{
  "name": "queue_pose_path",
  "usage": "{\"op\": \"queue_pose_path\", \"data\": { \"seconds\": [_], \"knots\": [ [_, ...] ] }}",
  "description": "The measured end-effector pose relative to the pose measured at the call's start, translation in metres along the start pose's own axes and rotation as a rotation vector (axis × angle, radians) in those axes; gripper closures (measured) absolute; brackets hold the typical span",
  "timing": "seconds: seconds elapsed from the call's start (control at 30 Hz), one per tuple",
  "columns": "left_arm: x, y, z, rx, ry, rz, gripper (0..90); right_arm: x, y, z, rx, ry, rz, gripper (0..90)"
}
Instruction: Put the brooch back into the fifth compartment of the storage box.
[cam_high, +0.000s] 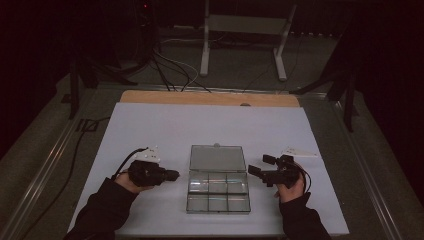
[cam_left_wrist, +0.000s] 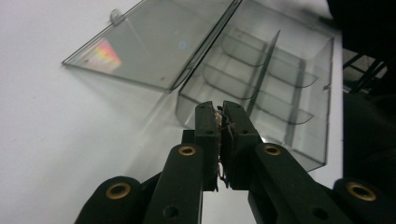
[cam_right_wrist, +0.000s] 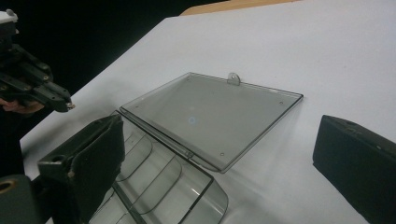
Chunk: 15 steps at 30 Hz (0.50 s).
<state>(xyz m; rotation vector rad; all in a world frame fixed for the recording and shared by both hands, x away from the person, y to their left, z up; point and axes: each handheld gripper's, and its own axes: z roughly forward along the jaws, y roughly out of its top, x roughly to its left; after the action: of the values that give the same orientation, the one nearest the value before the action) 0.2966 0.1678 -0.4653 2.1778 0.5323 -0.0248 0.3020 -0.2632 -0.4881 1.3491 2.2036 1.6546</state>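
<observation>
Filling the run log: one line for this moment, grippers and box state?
left gripper: shut, holds nothing, left of box | right gripper: open, holds nothing, right of box | clear compartment box: lid open flat, compartments look empty

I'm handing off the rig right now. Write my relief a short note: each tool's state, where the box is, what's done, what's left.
Left tool: shut, with something small and thin pinched between its tips; what it is cannot be told. It hangs just left of the clear compartment box.
Right tool: open, nothing in it, held just right of the box.
Box: mid-table on the white sheet, its lid swung fully open and lying flat behind it. The compartments look empty.
Done: lid opened, left tool closed on its small piece.
Left, probably: put that piece into a compartment, then close the lid.
</observation>
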Motion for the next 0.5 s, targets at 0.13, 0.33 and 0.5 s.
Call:
{"op": "queue_pose_path", "data": {
  "seconds": [0.13,0.33,0.5],
  "knots": [
    [-0.005,0.004,0.002,0.001,-0.019,0.018,88.2,0.000,0.000,0.000,0.000,-0.001,-0.002,2.1],
    [-0.012,0.009,0.006,-0.005,-0.048,0.034,88.2,0.000,0.000,0.000,0.001,0.000,-0.002,2.1],
    [-0.019,0.015,0.009,-0.006,-0.066,0.050,88.2,0.001,0.000,0.000,0.001,0.000,0.000,2.1]
  ]
}}
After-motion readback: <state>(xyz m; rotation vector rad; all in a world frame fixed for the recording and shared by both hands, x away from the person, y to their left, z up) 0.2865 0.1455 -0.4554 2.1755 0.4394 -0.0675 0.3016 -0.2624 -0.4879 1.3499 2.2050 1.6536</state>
